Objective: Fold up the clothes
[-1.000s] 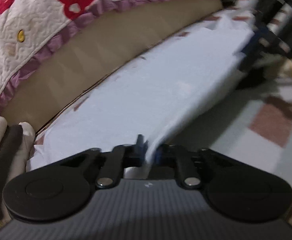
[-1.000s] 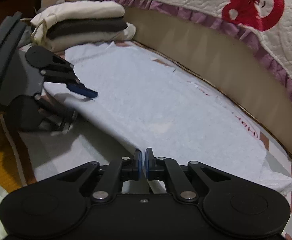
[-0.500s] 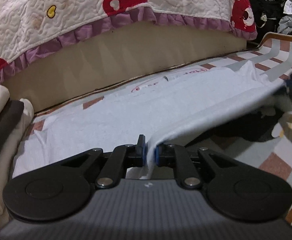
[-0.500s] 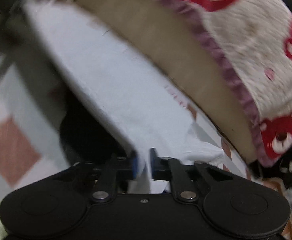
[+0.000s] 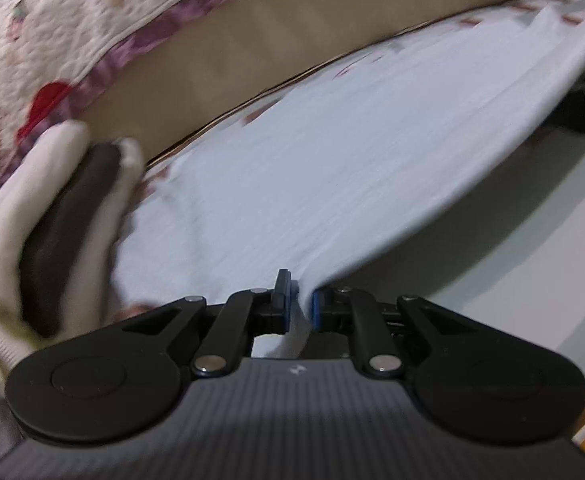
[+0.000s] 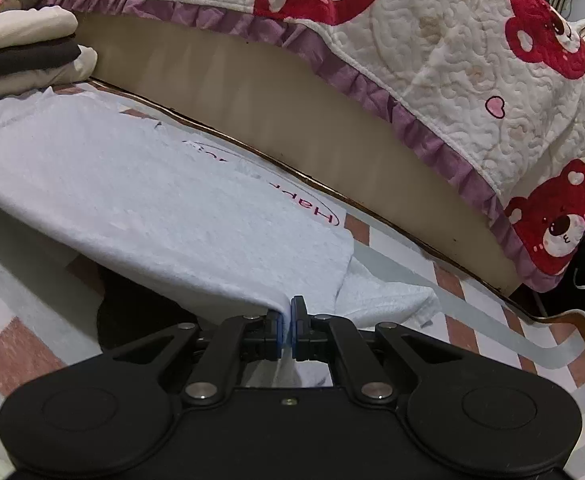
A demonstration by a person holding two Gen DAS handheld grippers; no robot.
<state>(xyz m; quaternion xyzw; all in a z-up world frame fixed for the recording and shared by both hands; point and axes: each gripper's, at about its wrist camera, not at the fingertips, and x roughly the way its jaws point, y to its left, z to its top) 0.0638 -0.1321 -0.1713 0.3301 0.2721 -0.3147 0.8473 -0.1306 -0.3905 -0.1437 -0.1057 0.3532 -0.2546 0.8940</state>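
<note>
A pale blue-white garment (image 5: 332, 152) is stretched out over a checked mat, its near edge lifted off the surface. My left gripper (image 5: 301, 304) is shut on one corner of that raised edge. My right gripper (image 6: 287, 330) is shut on the other corner of the same garment (image 6: 164, 208), which carries red lettering near its far edge. A sleeve (image 6: 388, 300) droops onto the mat to the right of my right gripper. The cloth casts a dark shadow underneath.
A stack of folded cream and dark clothes (image 5: 52, 216) sits at the left end, seen too in the right wrist view as the folded stack (image 6: 24, 56). A bed side with a bear-print quilt (image 6: 452, 60) runs along the back. The checked mat (image 6: 492, 320) has a wooden edge (image 6: 580, 320).
Both grippers have kept their hold and swung the garment's near edge around; the views have turned, and the left view now shows the folded stack close at the left.
</note>
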